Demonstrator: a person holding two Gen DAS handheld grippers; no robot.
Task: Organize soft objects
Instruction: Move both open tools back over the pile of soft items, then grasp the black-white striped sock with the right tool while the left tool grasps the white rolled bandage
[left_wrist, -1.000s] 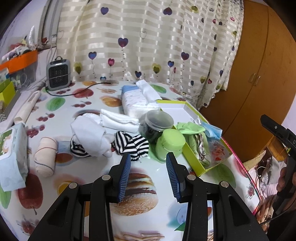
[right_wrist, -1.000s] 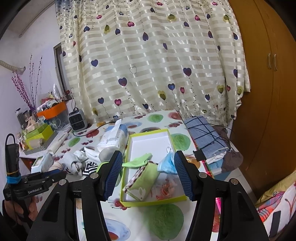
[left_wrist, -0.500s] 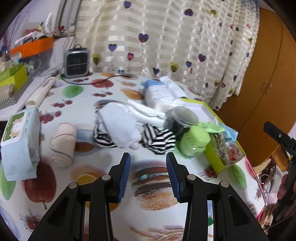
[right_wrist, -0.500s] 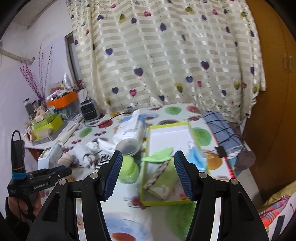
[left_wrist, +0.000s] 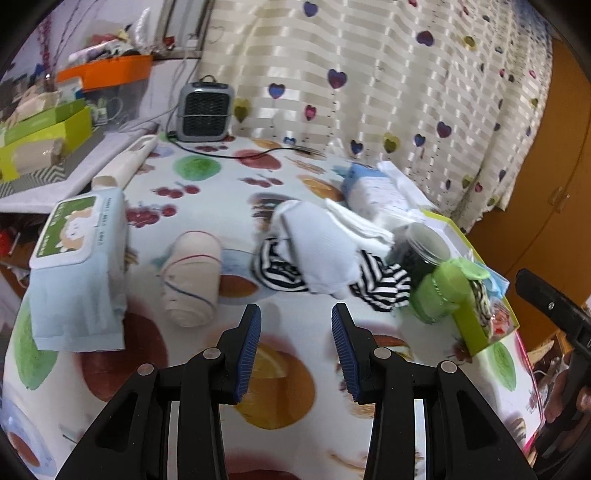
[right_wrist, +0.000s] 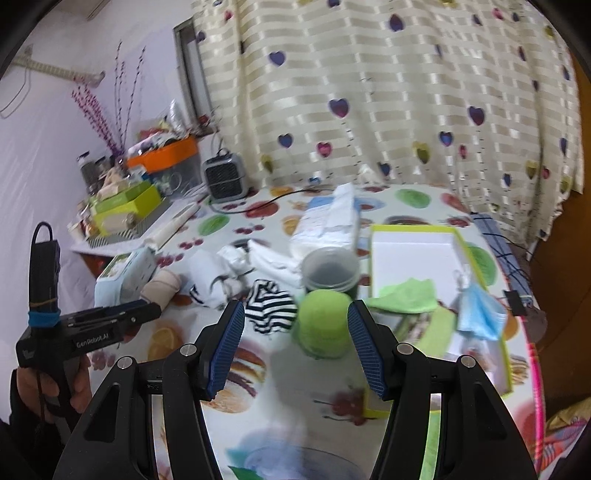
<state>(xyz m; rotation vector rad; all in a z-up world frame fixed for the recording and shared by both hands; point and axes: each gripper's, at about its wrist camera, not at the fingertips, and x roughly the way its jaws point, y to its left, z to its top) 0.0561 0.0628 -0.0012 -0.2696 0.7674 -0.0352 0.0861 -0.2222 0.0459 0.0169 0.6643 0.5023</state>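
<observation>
Your left gripper (left_wrist: 295, 328) and right gripper (right_wrist: 295, 332): jaws wide, empty. Yellow-green cardboard box (right_wrist: 476, 258) holds green cloth (right_wrist: 406, 295), blue mask (right_wrist: 480, 314). Striped socks (left_wrist: 380, 284) lie on the bench (left_wrist: 221, 177).

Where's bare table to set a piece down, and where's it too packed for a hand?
Free: the tablecloth in front of the left gripper, between the bandage roll and green jar; also the stretch between the heater and wipes pack. The white end of the yellow-green box is bare. Crowded: the striped socks, white cloths and jars.
</observation>
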